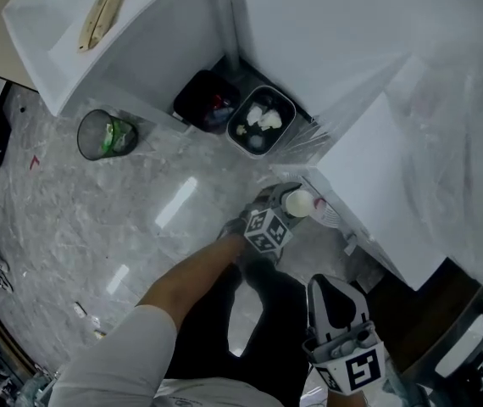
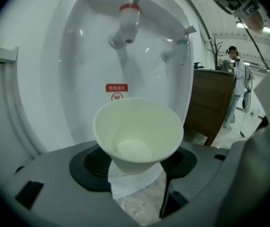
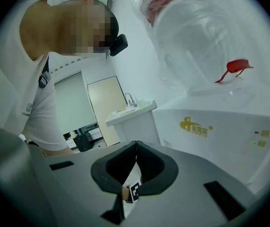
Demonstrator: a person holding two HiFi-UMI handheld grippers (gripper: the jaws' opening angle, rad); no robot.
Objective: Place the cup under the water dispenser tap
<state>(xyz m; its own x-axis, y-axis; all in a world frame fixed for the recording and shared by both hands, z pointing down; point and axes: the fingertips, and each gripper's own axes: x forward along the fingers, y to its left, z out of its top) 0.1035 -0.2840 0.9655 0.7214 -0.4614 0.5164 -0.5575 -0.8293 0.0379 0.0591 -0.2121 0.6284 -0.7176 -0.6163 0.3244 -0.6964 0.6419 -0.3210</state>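
Observation:
A white paper cup (image 2: 139, 131) sits upright and empty between the black pads of my left gripper (image 2: 137, 163), which is shut on its lower part. In front of it is the water dispenser's white recess, with a red tap (image 2: 128, 18) above and slightly left of the cup and a blue tap (image 2: 177, 48) to the right. In the head view the left gripper (image 1: 282, 202) holds the cup (image 1: 300, 203) at the dispenser's (image 1: 377, 185) front. My right gripper (image 1: 333, 288) hangs lower right, shut with nothing in it (image 3: 135, 148).
A white sink cabinet (image 1: 97, 24) stands at the upper left, with a mesh bin (image 1: 106, 134), a black bin (image 1: 208, 100) and a grey bin (image 1: 261, 121) on the marble floor. A brown wooden counter (image 2: 211, 103) and a far-off standing person (image 2: 237, 79) are right of the dispenser.

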